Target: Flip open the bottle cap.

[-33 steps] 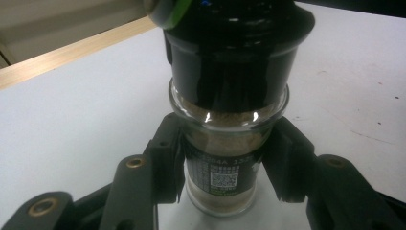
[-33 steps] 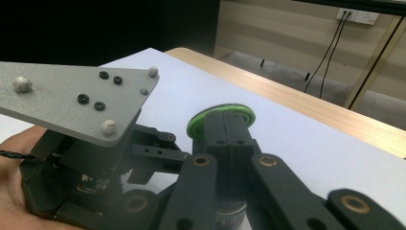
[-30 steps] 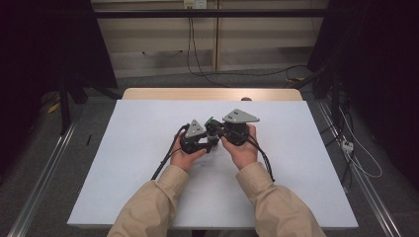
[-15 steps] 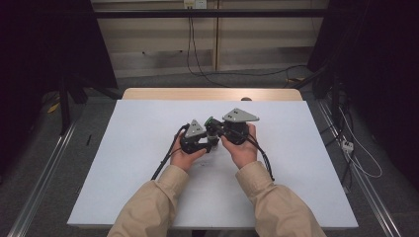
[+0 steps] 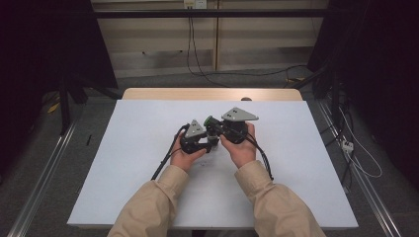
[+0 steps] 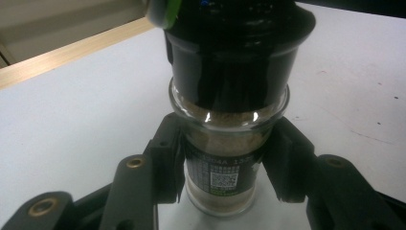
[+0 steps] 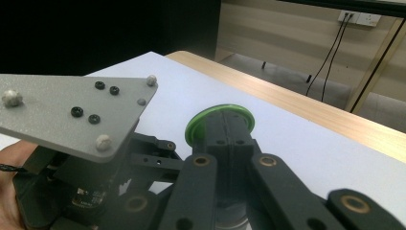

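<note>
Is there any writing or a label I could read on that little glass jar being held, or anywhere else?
Black label on the glass spice jar: a row of pale characters, too blurred to read reliably.
Below them: a white QR code, no legible words.
Nothing else carries readable text.

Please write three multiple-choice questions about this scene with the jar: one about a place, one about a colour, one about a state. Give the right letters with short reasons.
1. Where is the spice jar?
A. On the floor
B. Between the jaws of the left gripper, above the table
C. Lying alone at the table's far edge

2. What colour is the lid at the jar's top?
A. Green
B. Red
C. White

3. How do the jaws of the right gripper stand?
A. Wide open
B. Shut together at the lid
C. Shut on a cable

Answers:
1 B: the left gripper view shows both jaws pressing the glass.
2 A: the right gripper view shows a green rim.
3 B: the jaws meet in front of the lid.
</note>
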The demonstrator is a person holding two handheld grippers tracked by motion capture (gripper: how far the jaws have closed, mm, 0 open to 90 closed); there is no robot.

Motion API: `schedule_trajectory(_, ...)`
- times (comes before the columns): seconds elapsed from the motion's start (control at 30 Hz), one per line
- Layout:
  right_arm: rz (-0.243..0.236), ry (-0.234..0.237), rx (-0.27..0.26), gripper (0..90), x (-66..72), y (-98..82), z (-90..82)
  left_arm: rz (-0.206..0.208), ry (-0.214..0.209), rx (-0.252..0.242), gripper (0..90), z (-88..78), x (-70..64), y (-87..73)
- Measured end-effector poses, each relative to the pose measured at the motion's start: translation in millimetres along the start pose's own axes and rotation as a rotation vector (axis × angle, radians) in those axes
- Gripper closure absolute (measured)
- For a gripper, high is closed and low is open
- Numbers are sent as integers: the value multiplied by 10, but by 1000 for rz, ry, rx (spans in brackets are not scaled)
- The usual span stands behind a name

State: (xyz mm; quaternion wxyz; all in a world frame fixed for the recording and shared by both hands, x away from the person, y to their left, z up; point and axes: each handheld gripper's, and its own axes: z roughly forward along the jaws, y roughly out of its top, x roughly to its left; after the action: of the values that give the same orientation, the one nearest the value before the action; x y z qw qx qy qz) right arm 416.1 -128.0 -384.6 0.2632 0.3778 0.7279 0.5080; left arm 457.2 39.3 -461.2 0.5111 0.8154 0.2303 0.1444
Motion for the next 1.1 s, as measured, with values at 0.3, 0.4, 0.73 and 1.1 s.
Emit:
schedule_trajectory(0.3, -12, 0, 1, 900, 9, 20, 20, 5, 0, 2, 534, -2, 1, 1)
schedule_trajectory(0.4, -11, 0, 0, 900, 6, 22, 26, 3, -1, 2, 534, -1, 1, 0)
schedule_trajectory(0.73, -13, 1, -2, 900, 15, 41, 46, 6, 0, 1, 534, -2, -1, 0)
schedule_trajectory(1.1, -12, 1, 1, 900, 2, 31, 69, 2, 0, 2, 534, -2, 1, 0)
